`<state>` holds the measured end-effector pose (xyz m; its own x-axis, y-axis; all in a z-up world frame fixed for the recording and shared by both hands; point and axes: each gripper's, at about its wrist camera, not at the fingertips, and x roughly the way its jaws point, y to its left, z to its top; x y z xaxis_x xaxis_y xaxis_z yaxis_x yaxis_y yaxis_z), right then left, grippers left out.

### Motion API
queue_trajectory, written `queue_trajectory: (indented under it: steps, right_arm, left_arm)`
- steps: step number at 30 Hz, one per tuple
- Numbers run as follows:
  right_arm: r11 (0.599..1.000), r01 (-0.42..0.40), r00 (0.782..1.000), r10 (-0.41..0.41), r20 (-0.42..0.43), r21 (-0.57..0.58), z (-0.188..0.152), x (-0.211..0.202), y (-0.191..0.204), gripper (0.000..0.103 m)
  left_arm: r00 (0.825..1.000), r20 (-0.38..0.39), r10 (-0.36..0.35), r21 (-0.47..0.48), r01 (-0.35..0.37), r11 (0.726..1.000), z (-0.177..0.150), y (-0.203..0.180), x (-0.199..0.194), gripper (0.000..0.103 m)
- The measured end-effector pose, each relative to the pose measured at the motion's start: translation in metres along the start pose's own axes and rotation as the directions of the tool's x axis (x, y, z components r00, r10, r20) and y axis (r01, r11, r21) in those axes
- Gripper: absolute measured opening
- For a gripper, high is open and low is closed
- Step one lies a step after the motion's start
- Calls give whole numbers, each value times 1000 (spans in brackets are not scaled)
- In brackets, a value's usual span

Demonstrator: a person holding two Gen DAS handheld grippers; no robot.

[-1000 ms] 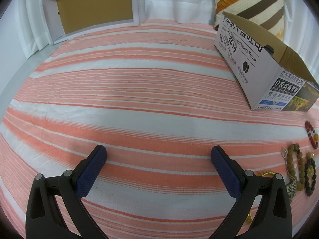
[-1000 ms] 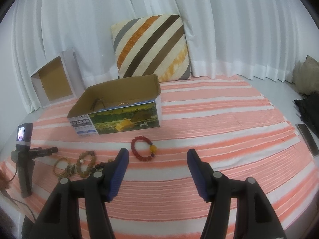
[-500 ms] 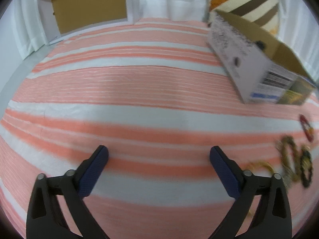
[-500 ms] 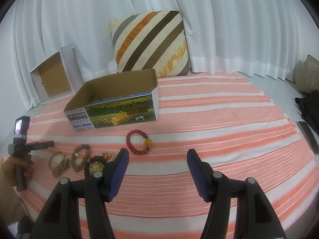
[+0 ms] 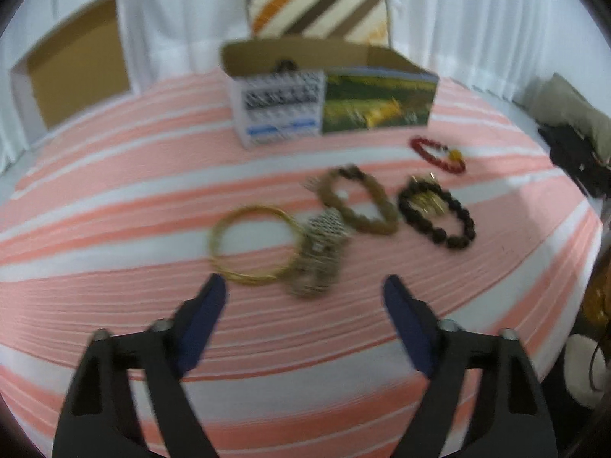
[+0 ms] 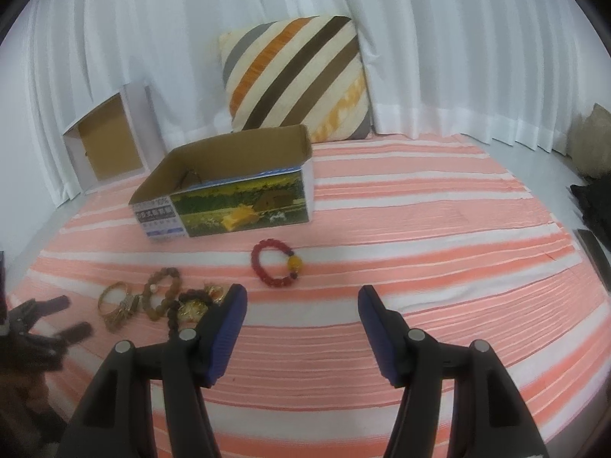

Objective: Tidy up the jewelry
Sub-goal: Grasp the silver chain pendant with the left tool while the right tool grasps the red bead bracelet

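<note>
The left gripper [image 5: 305, 294] hovers over the striped bed cover [image 5: 114, 206], its jaws closing with nothing between them; just ahead of its fingertips lie the gold bangle [image 5: 250, 246] and a metal mesh bracelet [image 5: 319, 255] that touches the bangle's right edge. Farther on, a brown bead bracelet [image 5: 359, 200] and a black bead bracelet [image 5: 437, 212] with a gold piece inside it lie side by side, and the red bead bracelet [image 5: 437, 154] sits apart to the right, near the open cardboard box [image 5: 328, 93]. The view is blurred, so finer detail cannot be told. The right gripper [image 6: 301, 297] stands partly open and empty above the cover, with the red bead bracelet just ahead of its fingers and the other pieces clustered beside its left finger, which partly hides the black one. The box stands behind the jewelry with its top open and something dark resting inside against the far wall. A striped cushion [image 6: 296, 76] leans on the white curtain [image 6: 458, 45] behind the box, and a box lid [image 6: 107, 143] leans at the left. To the right of the box and the red bracelet the cover lies bare as far as its right edge, where dark items [image 6: 594, 206] lie beyond it.
</note>
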<state>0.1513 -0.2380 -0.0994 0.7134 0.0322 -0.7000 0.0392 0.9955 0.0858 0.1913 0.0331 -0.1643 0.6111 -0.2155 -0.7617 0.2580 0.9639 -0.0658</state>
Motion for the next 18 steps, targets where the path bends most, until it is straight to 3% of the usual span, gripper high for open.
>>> queue_trajectory:
  steps: [6, 9, 13, 18]
  right_arm:
    - [1000, 0, 1000, 0, 3, -1, -5, -1, -3, 62]
    - [1000, -16, 1000, 16, -25, -5, -7, 10, -4, 62]
    - [996, -74, 992, 70, -104, -40, -14, 36, 7, 62]
    - [997, -66, 985, 60, -163, -27, -10, 67, 8, 62]
  left_arm:
    - [999, -24, 27, -39, -28, 999, 4, -8, 20, 74]
    - [999, -20, 38, -38, -39, 999, 8, -10, 22, 62]
    - [999, -10, 45, -36, -46, 998, 5, -18, 20, 32]
    - [999, 7, 45, -32, -45, 998, -4, -22, 11, 27]
